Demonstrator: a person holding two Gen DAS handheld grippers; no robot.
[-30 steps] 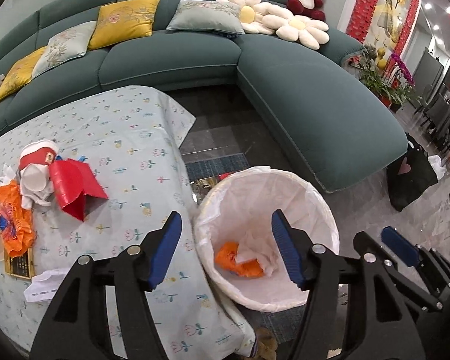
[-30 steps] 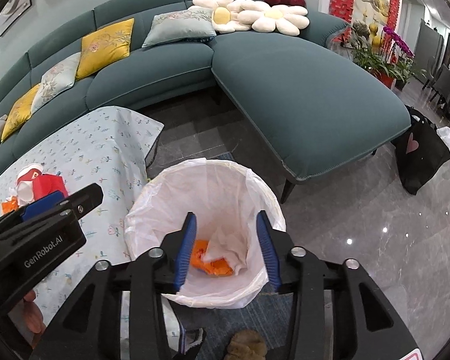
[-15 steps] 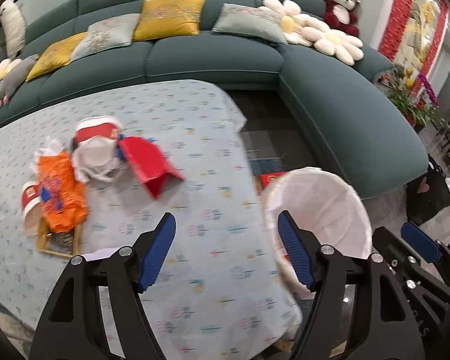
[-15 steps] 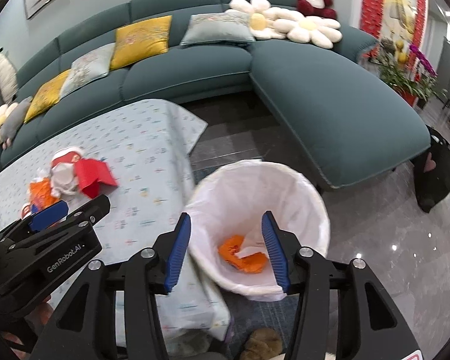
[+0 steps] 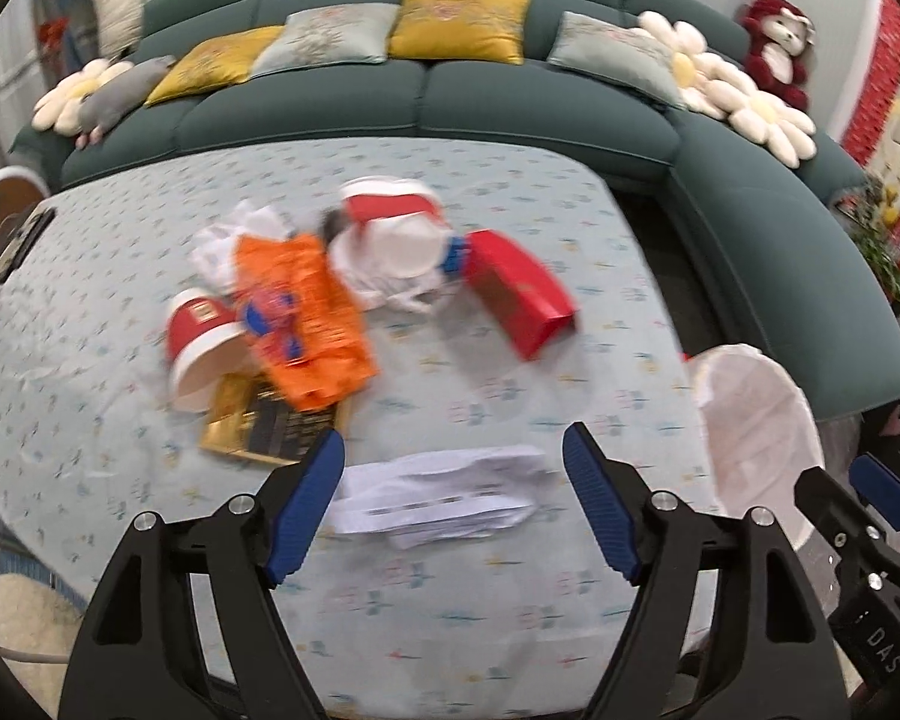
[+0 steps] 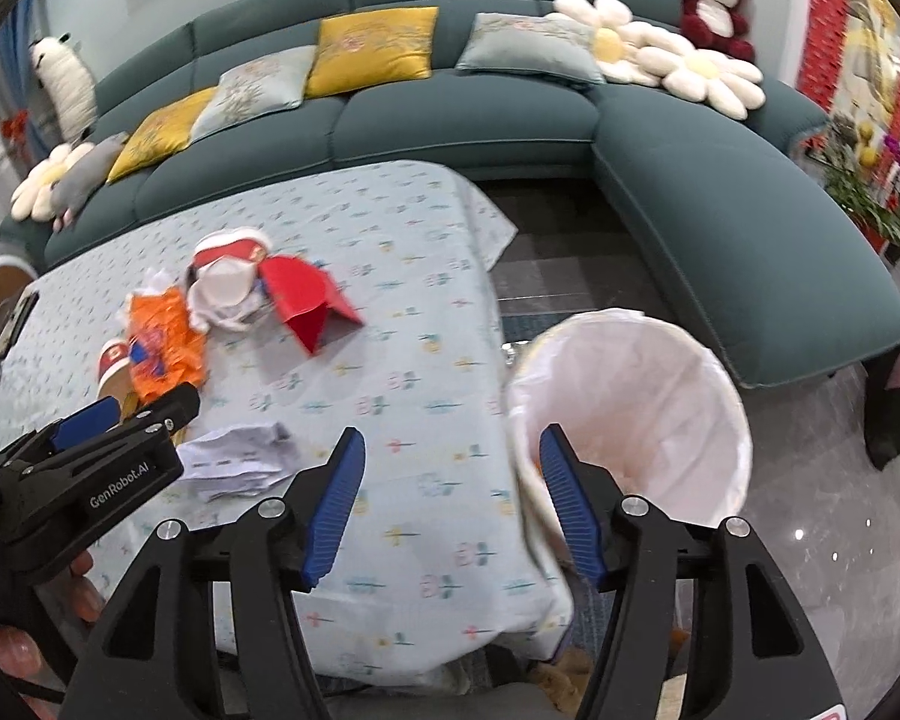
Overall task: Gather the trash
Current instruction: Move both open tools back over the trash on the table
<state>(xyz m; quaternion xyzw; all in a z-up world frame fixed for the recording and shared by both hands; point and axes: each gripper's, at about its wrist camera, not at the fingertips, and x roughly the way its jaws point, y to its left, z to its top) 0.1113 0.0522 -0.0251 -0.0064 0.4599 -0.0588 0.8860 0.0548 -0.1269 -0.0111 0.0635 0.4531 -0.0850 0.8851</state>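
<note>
Trash lies on the table (image 5: 510,192): crumpled white paper (image 5: 444,495), an orange bag (image 5: 306,318), a red paper cup (image 5: 201,348), a gold-black packet (image 5: 270,420), a white-red tub (image 5: 396,240) and a red folded box (image 5: 522,294). My left gripper (image 5: 453,504) is open and empty, just above the white paper. My right gripper (image 6: 450,504) is open and empty, over the table edge beside the white-lined bin (image 6: 636,408). The bin also shows in the left wrist view (image 5: 756,426). The paper (image 6: 234,456) and red box (image 6: 309,303) show in the right wrist view.
A green sectional sofa (image 6: 720,192) with cushions wraps the far side and right. A black bag (image 6: 894,402) stands on the shiny floor at right. A phone (image 5: 21,240) lies at the table's left edge. The left gripper's body (image 6: 90,474) sits left of my right gripper.
Both grippers swung left, away from over the bin toward the table. The left gripper now hovers over the white paper; the bin has slid to the right in both views.
</note>
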